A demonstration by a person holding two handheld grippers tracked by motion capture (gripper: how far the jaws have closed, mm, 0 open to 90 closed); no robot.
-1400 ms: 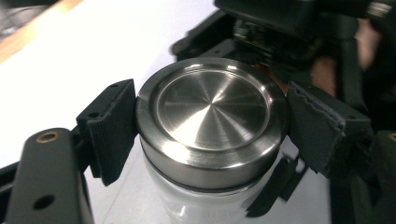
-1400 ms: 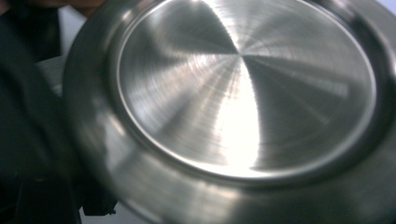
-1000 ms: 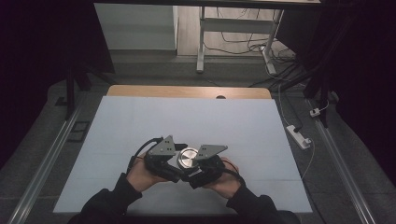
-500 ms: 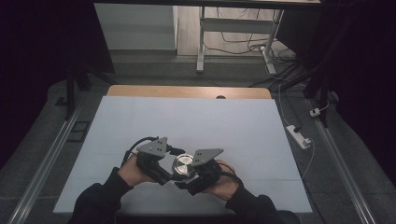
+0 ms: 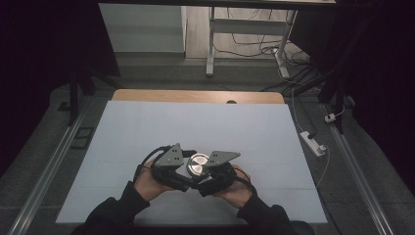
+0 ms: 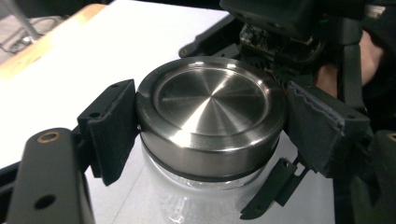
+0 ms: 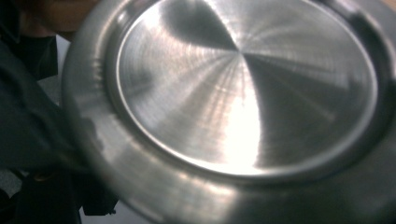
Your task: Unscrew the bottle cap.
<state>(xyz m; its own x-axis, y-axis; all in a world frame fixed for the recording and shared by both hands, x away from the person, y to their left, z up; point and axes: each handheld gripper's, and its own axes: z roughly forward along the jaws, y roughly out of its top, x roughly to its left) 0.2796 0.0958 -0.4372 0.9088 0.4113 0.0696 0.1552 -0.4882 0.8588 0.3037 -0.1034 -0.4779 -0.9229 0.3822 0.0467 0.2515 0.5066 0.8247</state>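
A glass jar [image 6: 196, 200] with a shiny steel lid [image 6: 210, 105] sits near the front of the white counter [image 5: 147, 122], between the two hands. The left tongs [image 6: 210, 121] are clenched on the rim of the lid, one pad on each side. The right tongs [image 5: 208, 181] are clenched too, probably on the jar lower down, though what they hold is hidden. To open it well, hold the jar still and twist the lid flat, not tipped. Both hands sit low and close together, wrists turned inward.
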